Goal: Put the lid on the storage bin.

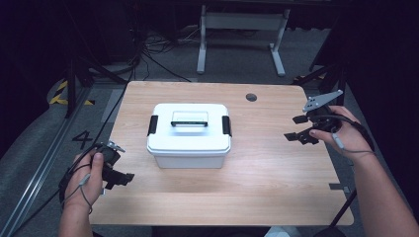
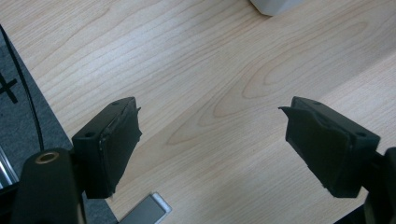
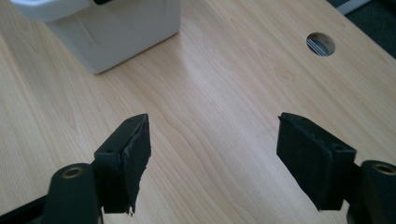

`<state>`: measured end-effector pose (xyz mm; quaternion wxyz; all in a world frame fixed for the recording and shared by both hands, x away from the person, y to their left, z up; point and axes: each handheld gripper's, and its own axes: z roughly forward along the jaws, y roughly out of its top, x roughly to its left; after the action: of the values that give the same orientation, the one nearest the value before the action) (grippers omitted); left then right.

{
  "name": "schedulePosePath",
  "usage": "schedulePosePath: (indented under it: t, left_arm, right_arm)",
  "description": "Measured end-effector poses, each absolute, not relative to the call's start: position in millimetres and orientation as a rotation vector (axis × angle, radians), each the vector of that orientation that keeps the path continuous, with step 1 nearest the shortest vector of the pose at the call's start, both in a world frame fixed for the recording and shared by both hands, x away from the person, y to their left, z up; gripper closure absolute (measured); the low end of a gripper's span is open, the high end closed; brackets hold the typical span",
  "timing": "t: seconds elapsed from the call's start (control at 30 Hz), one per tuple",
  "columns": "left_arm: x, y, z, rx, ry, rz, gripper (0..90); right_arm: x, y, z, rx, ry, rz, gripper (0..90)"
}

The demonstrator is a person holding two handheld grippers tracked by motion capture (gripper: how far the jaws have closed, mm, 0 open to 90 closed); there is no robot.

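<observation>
A white lidded box [image 1: 188, 136] with black side latches and a dark handle on its lid stands in the middle of the wooden table [image 1: 276, 173]. My left gripper [image 1: 122, 178] hovers at the table's front left corner, open, with bare wood between its jaws [image 2: 210, 135]. A corner of the box [image 2: 275, 5] shows at the top of the left gripper view. My right gripper [image 1: 296, 128] is held at the right side of the table, open and empty [image 3: 212, 149], pointing toward the box [image 3: 116, 32].
A round cable hole [image 1: 251, 97] is set into the table's far right area and also appears as a hole [image 3: 320, 44] in the right gripper view. White table legs [image 1: 239, 34] stand beyond the table. Cables lie on the grey floor [image 1: 148, 54] at left.
</observation>
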<state>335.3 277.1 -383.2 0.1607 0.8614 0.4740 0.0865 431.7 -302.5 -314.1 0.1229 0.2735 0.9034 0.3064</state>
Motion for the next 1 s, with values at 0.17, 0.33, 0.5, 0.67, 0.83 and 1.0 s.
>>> schedulePosePath:
  t: [0.17, 0.33, 0.5, 0.67, 0.83, 1.0]
  left_arm:
    - [335.1, 277.2, -384.2, 2.459, 1.363, 0.242, 18.5]
    - [335.3, 277.0, -384.4, 2.462, 1.359, 0.244, 18.5]
    - [336.0, 276.8, -385.1, 2.469, 1.358, 0.239, 18.5]
    - [336.1, 275.9, -385.5, 2.467, 1.363, 0.236, 18.6]
    - [336.8, 275.8, -385.6, 2.472, 1.352, 0.237, 18.6]
    - [337.3, 275.6, -386.0, 2.476, 1.35, 0.237, 18.6]
  right_arm:
    - [431.6, -306.7, -334.2, 0.803, 2.646, 0.886, 26.4]
    - [429.8, -310.2, -357.8, 0.828, 2.657, 0.892, 26.5]
    - [429.3, -310.0, -376.5, 0.838, 2.674, 0.885, 26.4]
    - [430.1, -308.0, -392.6, 0.847, 2.699, 0.866, 26.4]
    - [430.8, -305.3, -402.6, 0.85, 2.705, 0.85, 26.4]
    - [430.9, -303.5, -408.5, 0.85, 2.705, 0.841, 25.7]
